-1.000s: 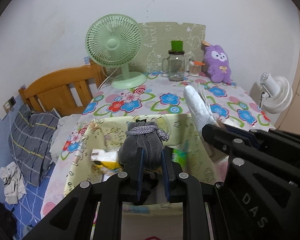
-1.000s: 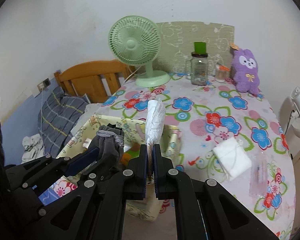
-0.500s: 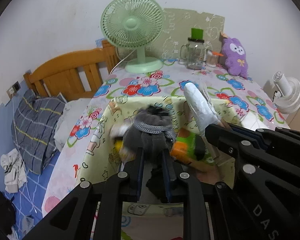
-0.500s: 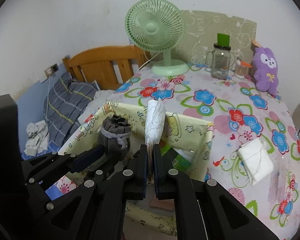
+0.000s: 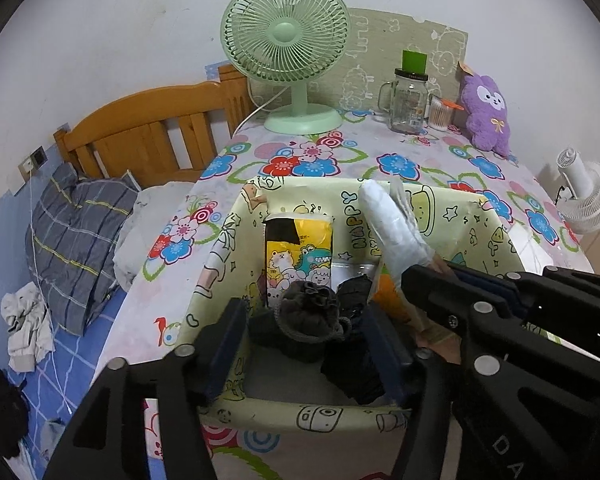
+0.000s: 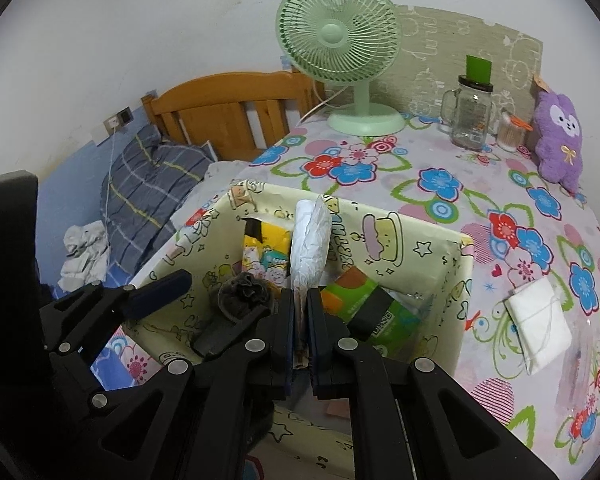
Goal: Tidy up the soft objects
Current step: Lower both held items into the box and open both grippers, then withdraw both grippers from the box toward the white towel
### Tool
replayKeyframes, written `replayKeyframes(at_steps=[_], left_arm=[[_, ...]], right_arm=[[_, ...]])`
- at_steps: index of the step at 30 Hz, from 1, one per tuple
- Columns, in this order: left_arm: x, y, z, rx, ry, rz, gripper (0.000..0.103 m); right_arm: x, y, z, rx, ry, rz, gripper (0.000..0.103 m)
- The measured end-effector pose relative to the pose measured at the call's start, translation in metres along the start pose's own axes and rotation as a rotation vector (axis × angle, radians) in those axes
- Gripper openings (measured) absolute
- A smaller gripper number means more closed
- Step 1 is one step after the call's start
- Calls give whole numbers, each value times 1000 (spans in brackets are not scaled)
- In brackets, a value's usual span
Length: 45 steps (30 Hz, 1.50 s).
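Now that your left claw [image 5: 304, 336] has just been opening, the grey pouch [image 5: 310, 314] sits loose between its spread pads, down in the box [image 5: 220, 272] on the tabletop [image 5: 420, 160]: item stowed. Your right claw [image 6: 300, 320] stays clamped on the white packet [image 6: 310, 240], upright over the box; judged next to file.

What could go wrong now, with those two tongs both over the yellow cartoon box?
The left tongs have just been opening around the grey sock bundle; it sits high on the pile, so it might roll or snag as they withdraw. The right tongs grip the white packet only at its bottom end, so it could tip outside the box. The two tongs are close and might bump.
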<state>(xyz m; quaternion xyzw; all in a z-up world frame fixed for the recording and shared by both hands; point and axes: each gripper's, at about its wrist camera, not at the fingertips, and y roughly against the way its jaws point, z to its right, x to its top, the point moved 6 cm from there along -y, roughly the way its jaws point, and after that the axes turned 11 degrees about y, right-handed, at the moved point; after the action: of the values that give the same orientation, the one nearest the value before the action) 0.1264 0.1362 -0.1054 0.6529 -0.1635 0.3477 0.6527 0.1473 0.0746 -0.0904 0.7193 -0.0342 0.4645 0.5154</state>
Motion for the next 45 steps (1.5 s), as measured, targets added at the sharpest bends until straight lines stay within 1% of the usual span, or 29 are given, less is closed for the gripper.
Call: replayKeyframes(at_steps=[1, 2, 3, 4, 6, 8, 13, 17, 26, 33, 45], left_arm=[[0, 1, 0, 0, 0, 0, 71], [0, 1, 0, -1, 0, 0, 75], [-1, 1, 0, -3, 0, -1, 76], [-1, 1, 0, -7, 1, -3, 77], [-1, 2, 1, -10, 2, -5, 81], [-1, 4, 3, -9, -2, 1, 81], [-2, 12, 12, -21, -16, 14, 86], [-3, 19, 21, -30, -27, 27, 90], [-2, 37, 41, -44, -39, 63, 99], [-3, 52, 59, -59, -57, 86, 103], [-5, 74, 90, -97, -84, 114, 103]], right_arm=[[0, 0, 0, -3, 4, 1, 13], [0, 1, 0, -12, 8, 3, 19], [0, 1, 1, -24, 11, 4, 28], [0, 2, 3, -33, 11, 6, 34], [-1, 5, 8, -56, -5, 4, 61], [-3, 8, 13, -70, -26, 5, 72], [-6, 17, 18, -78, -38, 14, 74], [-9, 26, 24, -96, -48, 25, 78], [-14, 53, 38, -134, -71, 65, 83], [-19, 76, 50, -161, -87, 99, 89], [-29, 113, 74, -217, -117, 155, 98]])
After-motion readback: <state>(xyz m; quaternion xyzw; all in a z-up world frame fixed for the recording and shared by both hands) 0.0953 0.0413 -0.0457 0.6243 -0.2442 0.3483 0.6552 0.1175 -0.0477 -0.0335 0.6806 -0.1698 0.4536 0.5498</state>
